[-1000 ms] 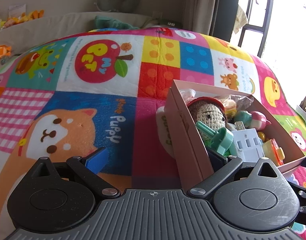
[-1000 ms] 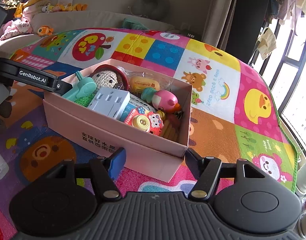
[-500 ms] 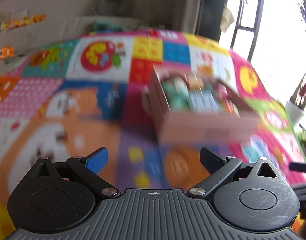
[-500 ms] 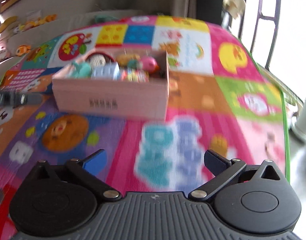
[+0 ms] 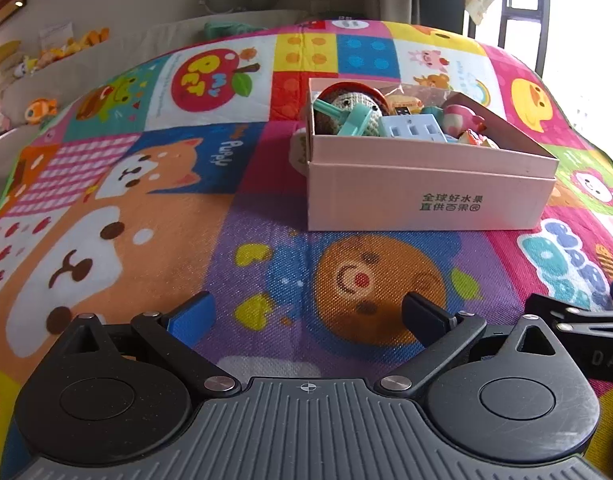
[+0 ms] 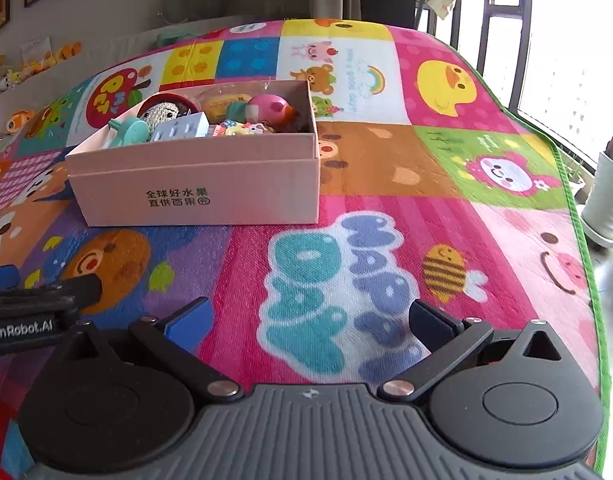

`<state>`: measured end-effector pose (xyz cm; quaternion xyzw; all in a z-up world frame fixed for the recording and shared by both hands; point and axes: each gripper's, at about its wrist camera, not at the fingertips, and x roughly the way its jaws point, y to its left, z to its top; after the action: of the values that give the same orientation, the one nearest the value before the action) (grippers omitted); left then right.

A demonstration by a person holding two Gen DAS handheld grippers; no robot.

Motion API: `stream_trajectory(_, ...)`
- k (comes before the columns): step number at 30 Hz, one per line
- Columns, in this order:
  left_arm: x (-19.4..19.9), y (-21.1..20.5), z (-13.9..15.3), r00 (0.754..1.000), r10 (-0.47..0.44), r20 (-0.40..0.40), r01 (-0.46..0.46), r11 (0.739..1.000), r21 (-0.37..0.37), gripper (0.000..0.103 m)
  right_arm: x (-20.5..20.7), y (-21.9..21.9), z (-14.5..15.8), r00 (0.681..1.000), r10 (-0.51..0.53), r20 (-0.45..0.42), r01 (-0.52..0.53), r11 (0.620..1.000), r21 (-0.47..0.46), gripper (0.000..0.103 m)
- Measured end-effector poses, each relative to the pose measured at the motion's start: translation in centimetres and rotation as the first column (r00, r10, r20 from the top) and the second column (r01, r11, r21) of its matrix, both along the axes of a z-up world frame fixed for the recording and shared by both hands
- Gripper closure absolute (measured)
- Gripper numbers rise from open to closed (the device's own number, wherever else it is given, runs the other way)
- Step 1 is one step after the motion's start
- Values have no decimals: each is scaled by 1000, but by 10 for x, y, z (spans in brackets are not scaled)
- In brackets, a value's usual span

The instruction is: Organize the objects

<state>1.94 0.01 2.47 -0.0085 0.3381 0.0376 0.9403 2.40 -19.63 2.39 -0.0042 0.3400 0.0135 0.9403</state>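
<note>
My left gripper (image 5: 306, 314) and right gripper (image 6: 308, 316) both hang with fingers spread and empty, above the play mat (image 5: 154, 248) and well short of the pink box (image 6: 198, 184). The one box sits on the mat, holding a crochet doll (image 6: 164, 112), a white power strip (image 6: 180, 130), a teal toy (image 6: 128, 132) and a pink bird (image 6: 268, 108); smaller pieces I can't count. I judge the packing done; next I'd scan for strays.
</note>
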Motion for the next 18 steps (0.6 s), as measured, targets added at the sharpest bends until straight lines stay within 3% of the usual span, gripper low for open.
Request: stream_trajectory(18,-1,0,-2,1000,-1,1,1,1000,4,1,13,2,-1,999,35,-2,-35,999,-2,0)
